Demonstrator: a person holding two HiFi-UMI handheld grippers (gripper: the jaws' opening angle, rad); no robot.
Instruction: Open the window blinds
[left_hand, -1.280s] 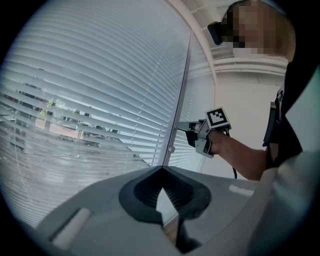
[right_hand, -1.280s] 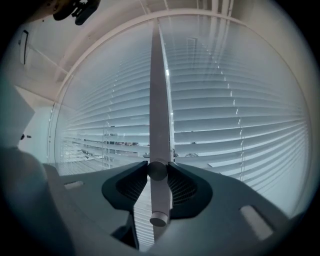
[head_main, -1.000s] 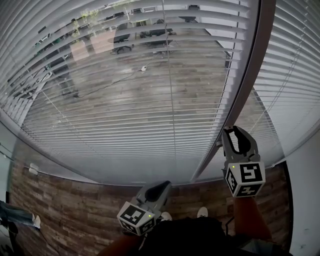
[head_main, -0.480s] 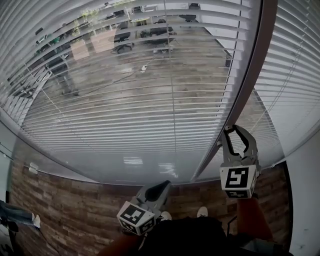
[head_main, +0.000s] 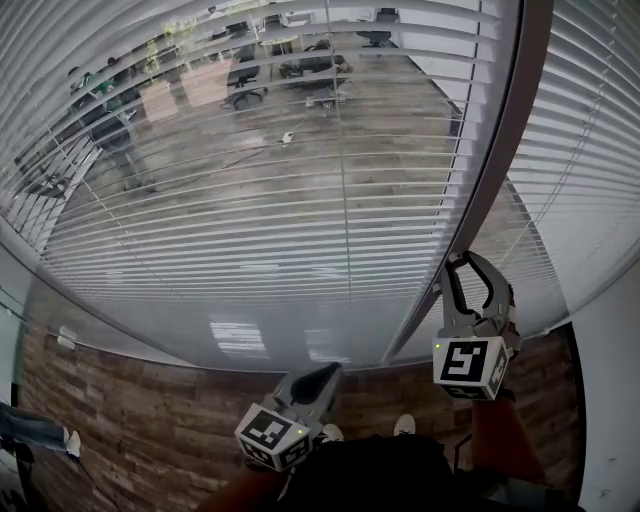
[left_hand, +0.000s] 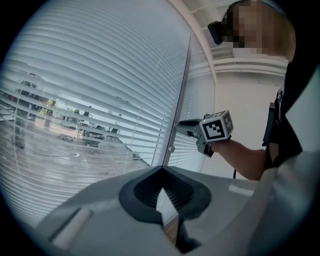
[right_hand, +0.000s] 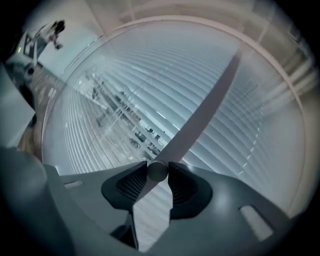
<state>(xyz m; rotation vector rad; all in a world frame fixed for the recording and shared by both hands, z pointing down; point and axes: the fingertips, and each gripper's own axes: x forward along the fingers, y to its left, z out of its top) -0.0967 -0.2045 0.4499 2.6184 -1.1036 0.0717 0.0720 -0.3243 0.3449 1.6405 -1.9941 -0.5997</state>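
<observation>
Wood-plank floor (head_main: 130, 400) runs below the window blinds (head_main: 250, 200), which hang lowered across the glass with their slats tilted partly apart, an outdoor lot showing between them; a dark window frame (head_main: 500, 150) splits the panes. The right gripper (head_main: 470, 275) reaches level to that frame; its jaws pinch the round end of the blinds' wand (right_hand: 157, 171) and have just been opening slightly. The left gripper (head_main: 325, 372) hangs low above the floor, jaws together, empty.

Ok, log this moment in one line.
right gripper: on wand, jaws just eased open a little | left gripper: shut, empty | blinds: down, tilted part open
</observation>
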